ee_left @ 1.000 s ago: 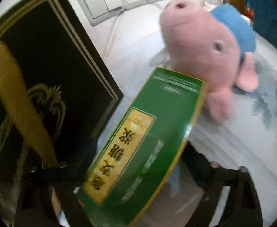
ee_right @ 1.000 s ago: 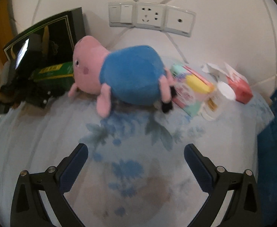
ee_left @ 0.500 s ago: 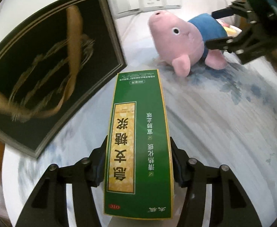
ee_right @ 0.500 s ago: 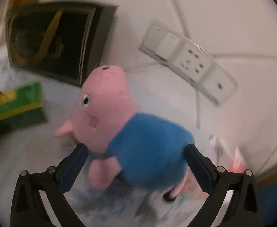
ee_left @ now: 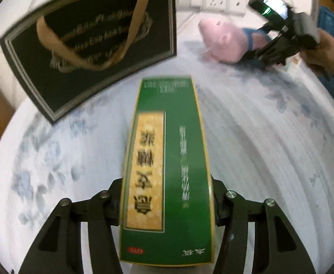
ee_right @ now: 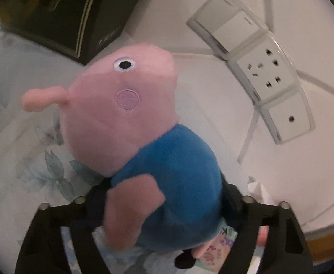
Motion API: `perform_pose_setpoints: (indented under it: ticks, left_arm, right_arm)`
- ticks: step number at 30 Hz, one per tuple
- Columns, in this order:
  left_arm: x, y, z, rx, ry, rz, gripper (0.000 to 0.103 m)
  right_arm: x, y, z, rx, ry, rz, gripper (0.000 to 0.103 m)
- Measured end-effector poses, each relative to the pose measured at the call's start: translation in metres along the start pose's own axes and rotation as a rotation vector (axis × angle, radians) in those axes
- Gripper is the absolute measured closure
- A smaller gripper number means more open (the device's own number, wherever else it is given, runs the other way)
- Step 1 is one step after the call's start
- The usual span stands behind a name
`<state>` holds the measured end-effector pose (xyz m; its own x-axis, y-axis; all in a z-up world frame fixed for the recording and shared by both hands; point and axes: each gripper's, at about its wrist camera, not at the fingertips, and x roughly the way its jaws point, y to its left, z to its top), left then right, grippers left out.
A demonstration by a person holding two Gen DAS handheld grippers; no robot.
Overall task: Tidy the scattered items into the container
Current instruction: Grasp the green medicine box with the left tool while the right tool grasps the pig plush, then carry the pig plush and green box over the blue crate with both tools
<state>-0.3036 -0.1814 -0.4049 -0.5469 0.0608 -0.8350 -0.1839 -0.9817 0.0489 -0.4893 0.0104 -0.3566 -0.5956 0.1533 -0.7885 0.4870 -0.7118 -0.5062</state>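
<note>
— What does the left hand have now?

— The left tongs (ee_left: 167,203) hold a long green cardboard box with a yellow label (ee_left: 167,171). The two black pads press on its long sides, near the end that is closer to the camera. The box points away, above a white cloth with pale blue flowers (ee_left: 269,159).

— And the container?

— A black paper bag with a gold border and a tan ribbon handle (ee_left: 94,52) stands at the far left on the cloth, close to the white wall. The green box is near it but apart from it.

— What about the right side?

— The right tongs (ee_right: 164,207) are closing around a pink plush pig in a blue shirt (ee_right: 144,137). The blue body is between the two black fingers and fills the gap; both fingers seem to touch the fabric, but how firm the grip is I cannot tell. The pig's head points up toward a white panel of switches and sockets (ee_right: 258,75) on the wall. From the left camera, a person's hand (ee_left: 326,52) holds these tongs beside the pig.
</note>
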Motion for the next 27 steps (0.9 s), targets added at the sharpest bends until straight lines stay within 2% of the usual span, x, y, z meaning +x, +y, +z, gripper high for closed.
perform_pose_setpoints:
  ticks: [2,5,9,14,17,20,24,27]
  left_arm:
    - [-0.001,-0.004,-0.004,-0.010,-0.001,0.008,0.050]
    - [-0.005,-0.004,-0.008,-0.039,0.011,0.026,0.050]
    - [-0.012,-0.003,-0.012,-0.089,0.033,0.067,0.050]
    - [-0.037,-0.014,-0.017,-0.101,0.052,0.109,0.050]
    - [-0.061,-0.021,-0.022,-0.109,0.057,0.122,0.050]
    - [-0.089,-0.027,-0.026,-0.132,0.051,0.138,0.050]
    - [-0.129,-0.031,-0.036,-0.197,0.044,0.165,0.050]
    - [-0.159,-0.036,-0.040,-0.208,0.041,0.162,0.050]
  right_arm:
    - [-0.005,-0.003,-0.003,0.032,-0.005,0.012,0.034]
    - [-0.021,-0.005,-0.010,0.083,-0.018,0.059,0.037]
    - [-0.045,0.001,-0.030,0.155,-0.015,0.136,0.038]
    - [-0.088,0.015,-0.058,0.281,-0.006,0.236,0.038]
    - [-0.119,0.020,-0.082,0.355,0.002,0.306,0.038]
    - [-0.156,0.047,-0.112,0.402,0.013,0.348,0.037]
    - [-0.203,0.065,-0.143,0.438,0.023,0.373,0.037]
    - [-0.231,0.064,-0.159,0.467,0.023,0.387,0.037]
